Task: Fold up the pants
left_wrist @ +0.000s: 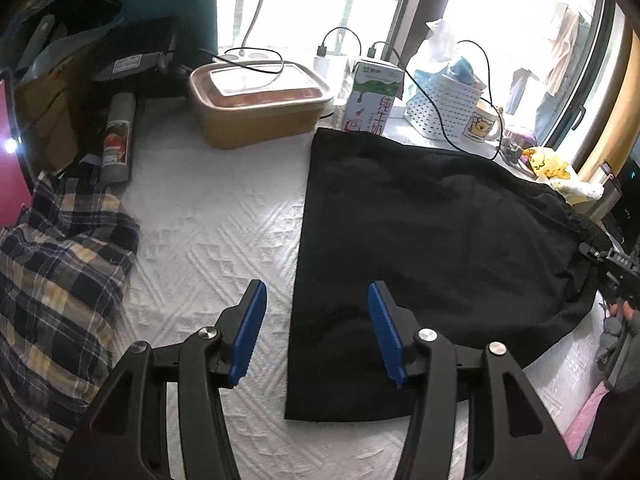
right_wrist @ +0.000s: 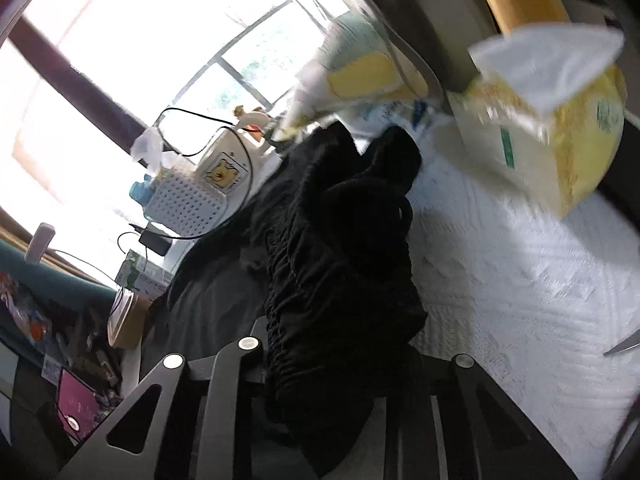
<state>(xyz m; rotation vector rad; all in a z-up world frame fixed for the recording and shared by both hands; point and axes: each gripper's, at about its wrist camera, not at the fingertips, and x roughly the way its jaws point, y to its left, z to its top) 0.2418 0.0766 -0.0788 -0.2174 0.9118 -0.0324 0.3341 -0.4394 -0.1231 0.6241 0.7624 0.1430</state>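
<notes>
Pants (left_wrist: 432,248) edge between left gripper (left_wrist: 318,330) jaws, untouched.

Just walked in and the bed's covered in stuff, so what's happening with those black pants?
A person holding tongs in each hand is folding the black fabric pants on the white quilted bedspread. The right tongs have clamped the bunched elastic waistband. The left tongs hang open over the pants' straight near edge, gripping nothing yet. A navy and tan plaid garment lies crumpled off to the side, untouched.
</notes>
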